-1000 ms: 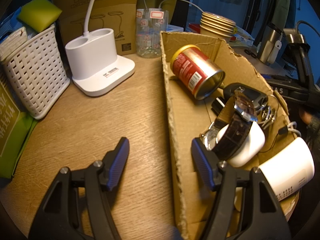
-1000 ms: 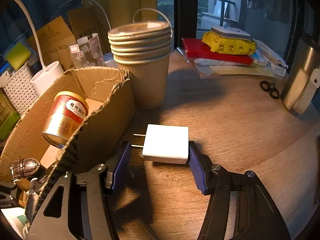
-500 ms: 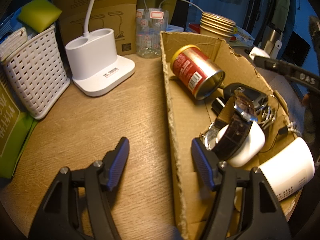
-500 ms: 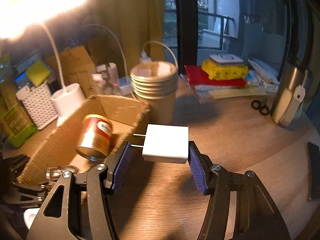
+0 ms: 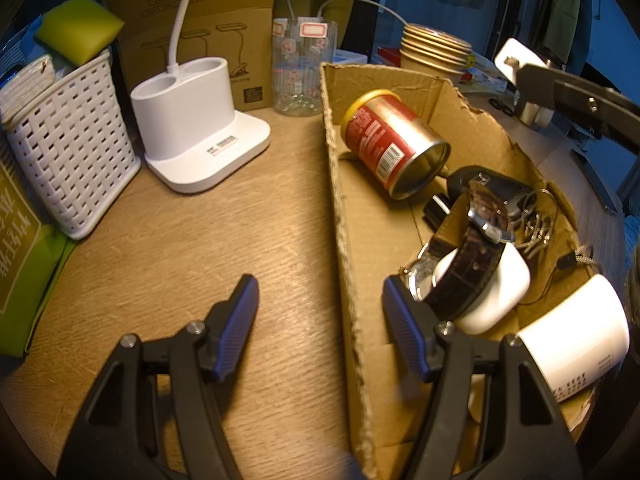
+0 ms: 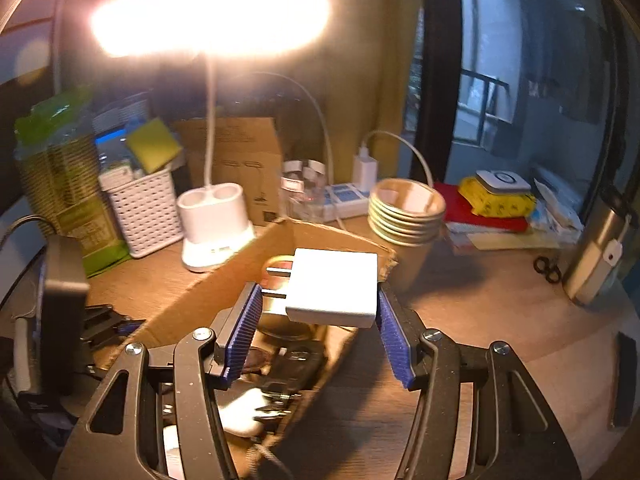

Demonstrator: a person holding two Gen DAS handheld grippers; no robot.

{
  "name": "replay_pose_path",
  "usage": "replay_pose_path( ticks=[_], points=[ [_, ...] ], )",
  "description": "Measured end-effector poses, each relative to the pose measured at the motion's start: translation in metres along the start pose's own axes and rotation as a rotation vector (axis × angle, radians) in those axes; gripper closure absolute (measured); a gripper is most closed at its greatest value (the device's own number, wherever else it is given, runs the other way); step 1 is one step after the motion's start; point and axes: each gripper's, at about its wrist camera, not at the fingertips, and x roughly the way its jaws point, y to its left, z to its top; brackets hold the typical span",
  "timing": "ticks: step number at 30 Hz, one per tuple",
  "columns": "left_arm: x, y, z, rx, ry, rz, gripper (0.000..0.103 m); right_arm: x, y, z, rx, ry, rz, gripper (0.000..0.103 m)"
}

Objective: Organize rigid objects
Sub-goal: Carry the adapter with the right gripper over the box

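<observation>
**A:** So, quick check on your right gripper [image 6: 318, 322]. A second ago it was down at tabletop [image 5: 192, 240] level with the white charger plug [image 6: 334, 286] pinched right beside the outside wall of the cardboard box [image 5: 400, 76]. Now you've lifted it: the plug hangs above the box's far end, prongs pointing left, with the red can [image 5: 394, 142] and the other bits below it. The jaws are still clamped on the plug's two sides, no slip that I can see.

**B:** And the left one?

**A:** Your left gripper [image 5: 320, 316] hasn't budged. Its jaws are spread wide with nothing between them, straddling the box's left wall near the front edge of the tabletop. From that side you can spot the plug coming in high over the box's far right corner.

**B:** So what does that mean for the task?

**A:** My read: pickup's done and you're mid-carry, drop still to come. The near end is crowded with the watch [image 5: 486, 216], keys [image 5: 534, 224], and white mug [image 5: 576, 336], so I'd aim for the bare cardboard floor beside the can. Watch those prongs on the torn box rim as you go down.
</observation>
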Motion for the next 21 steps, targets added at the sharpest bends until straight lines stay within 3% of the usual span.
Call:
replay_pose_path(
  ticks=[21],
  points=[
    [0.000, -0.001, 0.000, 0.000, 0.000, 0.000, 0.037, 0.019, 0.023, -0.009, -0.049, 0.062, 0.146, 0.043]
  ],
)
